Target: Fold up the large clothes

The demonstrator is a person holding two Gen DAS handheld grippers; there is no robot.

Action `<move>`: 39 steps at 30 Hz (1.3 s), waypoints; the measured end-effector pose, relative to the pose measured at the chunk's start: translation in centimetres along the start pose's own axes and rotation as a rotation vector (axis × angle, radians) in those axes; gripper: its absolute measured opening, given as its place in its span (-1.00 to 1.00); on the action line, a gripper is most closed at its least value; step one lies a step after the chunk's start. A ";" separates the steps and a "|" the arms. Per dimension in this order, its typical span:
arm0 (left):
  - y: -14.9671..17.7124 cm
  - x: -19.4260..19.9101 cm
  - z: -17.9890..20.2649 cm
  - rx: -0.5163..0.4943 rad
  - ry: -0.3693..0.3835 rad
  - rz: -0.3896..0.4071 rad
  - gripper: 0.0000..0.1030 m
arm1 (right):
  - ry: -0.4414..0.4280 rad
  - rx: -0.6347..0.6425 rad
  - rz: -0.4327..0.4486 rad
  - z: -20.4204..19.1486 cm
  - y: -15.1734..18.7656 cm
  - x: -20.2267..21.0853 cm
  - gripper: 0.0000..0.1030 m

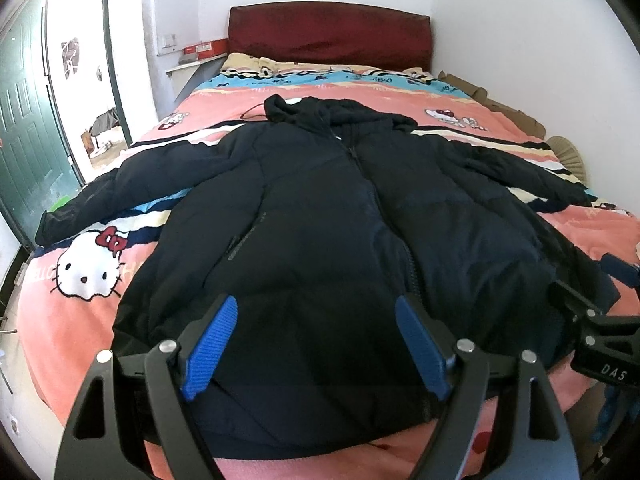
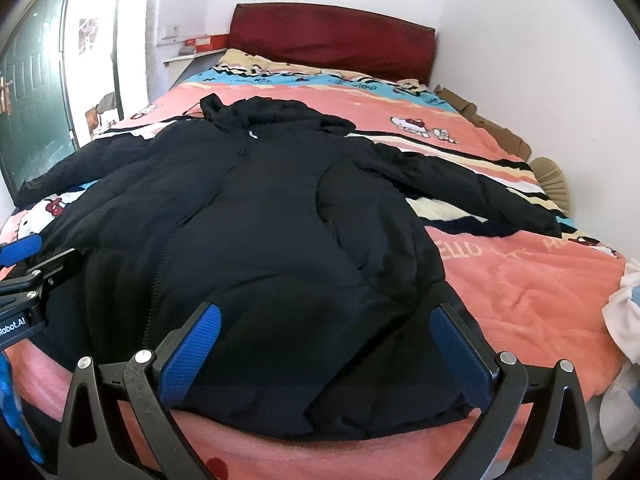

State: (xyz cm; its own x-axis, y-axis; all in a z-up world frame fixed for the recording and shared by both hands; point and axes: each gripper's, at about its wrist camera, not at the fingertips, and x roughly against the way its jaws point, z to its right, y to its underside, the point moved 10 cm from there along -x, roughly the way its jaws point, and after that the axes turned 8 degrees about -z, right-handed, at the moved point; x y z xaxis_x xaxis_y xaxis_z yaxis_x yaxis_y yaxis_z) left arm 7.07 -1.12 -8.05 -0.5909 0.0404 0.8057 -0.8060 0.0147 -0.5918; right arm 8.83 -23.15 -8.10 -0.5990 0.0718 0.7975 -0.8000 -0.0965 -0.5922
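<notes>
A black hooded puffer jacket [image 1: 320, 208] lies flat, front up and zipped, on the bed, hood toward the headboard and both sleeves spread out sideways. It also shows in the right wrist view [image 2: 260, 220]. My left gripper [image 1: 316, 312] is open and empty over the jacket's lower left part near the hem. My right gripper [image 2: 326, 318] is open and empty over the lower right part near the hem. Each gripper shows at the edge of the other's view.
The bed has a pink Hello Kitty cover [image 1: 88, 264] and a dark red headboard [image 1: 328, 36]. Cardboard [image 2: 480, 120] lies by the right wall. White cloth [image 2: 624, 312] sits at the bed's right edge. A green door [image 1: 24, 128] stands open at left.
</notes>
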 end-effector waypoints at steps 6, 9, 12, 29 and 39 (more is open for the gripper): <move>-0.1 0.2 0.1 -0.015 0.019 -0.017 0.58 | 0.015 -0.001 0.007 0.5 -0.2 0.5 0.99; -0.4 0.7 0.1 -0.012 0.039 -0.015 0.58 | 0.019 0.004 0.014 0.5 -0.4 0.8 0.99; -0.6 1.3 0.1 -0.020 0.024 0.006 0.58 | 0.022 0.008 0.028 0.6 -0.7 1.4 0.99; -0.3 0.1 0.1 -0.027 0.078 -0.081 0.58 | 0.023 -0.002 0.042 1.7 -2.3 1.8 0.99; -8.4 0.4 -3.3 -0.022 -0.018 0.027 0.58 | 0.058 -0.266 0.123 13.0 -10.1 -0.1 0.99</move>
State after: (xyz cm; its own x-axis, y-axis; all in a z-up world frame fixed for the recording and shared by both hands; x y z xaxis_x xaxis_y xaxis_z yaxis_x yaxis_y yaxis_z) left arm 13.75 2.11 -2.81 -0.6129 0.0229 0.7898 -0.7890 0.0361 -0.6134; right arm 17.43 -35.06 -0.69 -0.6865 0.1326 0.7149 -0.6980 0.1549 -0.6991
